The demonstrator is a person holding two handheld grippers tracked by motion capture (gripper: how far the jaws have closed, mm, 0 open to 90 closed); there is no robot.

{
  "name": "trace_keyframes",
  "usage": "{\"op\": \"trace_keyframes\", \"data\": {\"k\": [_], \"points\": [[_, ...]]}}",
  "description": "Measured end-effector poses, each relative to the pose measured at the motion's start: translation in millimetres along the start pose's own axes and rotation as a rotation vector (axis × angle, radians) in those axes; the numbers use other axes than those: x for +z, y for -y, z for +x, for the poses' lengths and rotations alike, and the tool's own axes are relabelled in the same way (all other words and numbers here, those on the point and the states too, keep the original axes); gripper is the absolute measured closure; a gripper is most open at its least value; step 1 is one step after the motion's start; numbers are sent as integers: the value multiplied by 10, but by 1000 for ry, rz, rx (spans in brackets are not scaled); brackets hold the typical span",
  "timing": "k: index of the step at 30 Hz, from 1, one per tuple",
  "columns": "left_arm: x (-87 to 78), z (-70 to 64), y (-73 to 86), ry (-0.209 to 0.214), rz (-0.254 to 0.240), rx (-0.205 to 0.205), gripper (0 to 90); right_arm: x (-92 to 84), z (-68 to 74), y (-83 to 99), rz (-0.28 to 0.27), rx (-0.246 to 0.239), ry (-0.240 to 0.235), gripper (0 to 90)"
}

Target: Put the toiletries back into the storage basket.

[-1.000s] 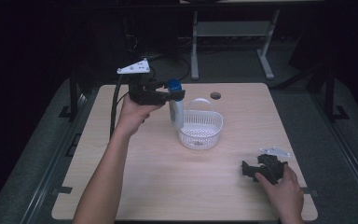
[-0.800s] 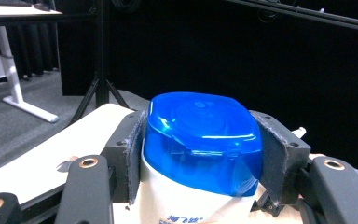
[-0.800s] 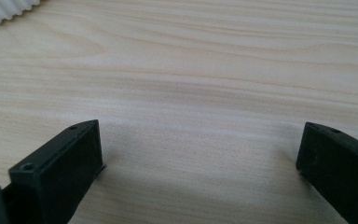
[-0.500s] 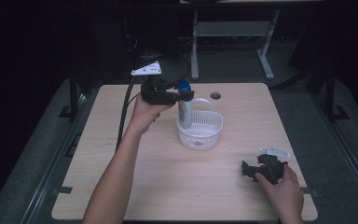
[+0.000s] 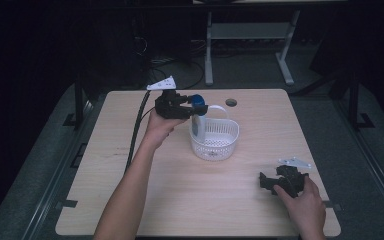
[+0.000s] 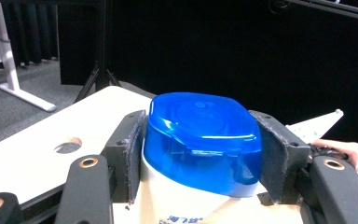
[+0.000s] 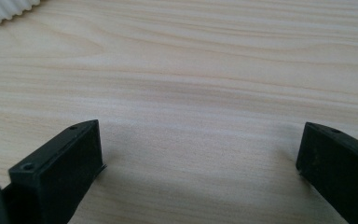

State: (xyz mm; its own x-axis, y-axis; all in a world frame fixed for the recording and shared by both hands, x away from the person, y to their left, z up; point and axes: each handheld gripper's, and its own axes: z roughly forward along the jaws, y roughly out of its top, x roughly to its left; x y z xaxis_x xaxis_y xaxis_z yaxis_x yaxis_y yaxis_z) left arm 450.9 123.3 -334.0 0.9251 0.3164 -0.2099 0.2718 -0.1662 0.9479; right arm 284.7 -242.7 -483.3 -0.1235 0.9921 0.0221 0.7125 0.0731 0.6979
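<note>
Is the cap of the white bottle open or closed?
Closed: the blue cap sits flush on the white bottle, clamped by the left gripper.

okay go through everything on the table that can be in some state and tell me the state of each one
Bottle: upright, blue cap closed, held over the basket's left side.
Basket: upright on the table, handle raised.
Left gripper: shut on the bottle at its cap.
Right gripper: open, holding nothing, low over bare table.
</note>
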Motion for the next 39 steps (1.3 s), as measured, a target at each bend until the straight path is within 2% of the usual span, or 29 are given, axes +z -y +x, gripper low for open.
{"op": "trace_keyframes", "data": {"k": [16, 29, 39], "points": [[62, 21, 233, -5, -3, 10, 402, 0, 0, 0, 0, 0, 0, 0], [110, -5, 330, -2, 3, 32, 401, 0, 0, 0, 0, -1, 0, 0], [133, 6, 445, -11, 28, 33, 400, 0, 0, 0, 0, 0, 0, 0]]}}
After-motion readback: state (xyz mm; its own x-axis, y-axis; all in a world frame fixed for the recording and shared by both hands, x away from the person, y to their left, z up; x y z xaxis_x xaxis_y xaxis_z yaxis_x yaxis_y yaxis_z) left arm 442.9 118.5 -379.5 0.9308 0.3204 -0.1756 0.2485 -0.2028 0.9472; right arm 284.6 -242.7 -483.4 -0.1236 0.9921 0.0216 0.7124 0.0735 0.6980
